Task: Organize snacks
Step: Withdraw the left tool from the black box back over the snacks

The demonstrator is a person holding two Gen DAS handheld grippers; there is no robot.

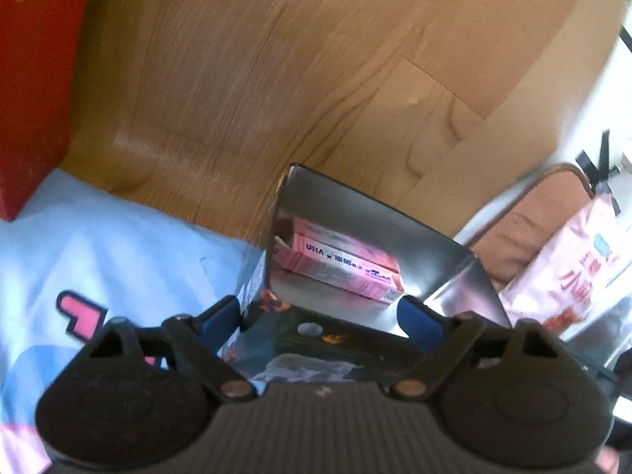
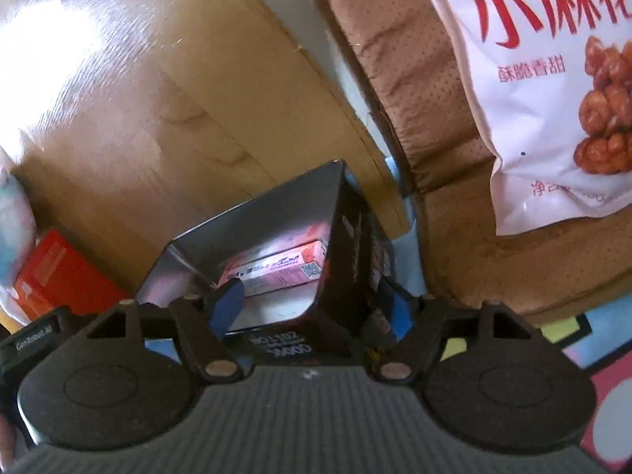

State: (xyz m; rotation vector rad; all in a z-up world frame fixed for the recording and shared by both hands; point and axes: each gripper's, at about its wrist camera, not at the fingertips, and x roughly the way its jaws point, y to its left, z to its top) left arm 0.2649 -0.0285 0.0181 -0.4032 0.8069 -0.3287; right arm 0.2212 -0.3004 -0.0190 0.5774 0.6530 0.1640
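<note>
In front of both grippers stands a dark box [image 1: 300, 339] with a silver inside, and a pink packet [image 1: 343, 264] lies in it. The left gripper [image 1: 320, 316] is spread wide around the box's near wall, pads apart from it. The right gripper [image 2: 312, 308] is released too; its blue fingers [image 2: 227, 304] straddle the right wall. Behind is bare wooden floor [image 1: 276, 79]; a snack bag [image 2: 545, 79] lies on a brown cushion [image 2: 426, 118].

The white snack bag [image 2: 553, 91] lying on the brown chair [image 2: 414, 91] is showing large red characters "小麻花" with smaller "酥脆香甜" beneath. The dark box [image 2: 343, 260] is carrying "NO.1-102", seen upside down, on its near edge. The left gripper's body [image 2: 33, 337] is reading "GenRobot.AI".
</note>
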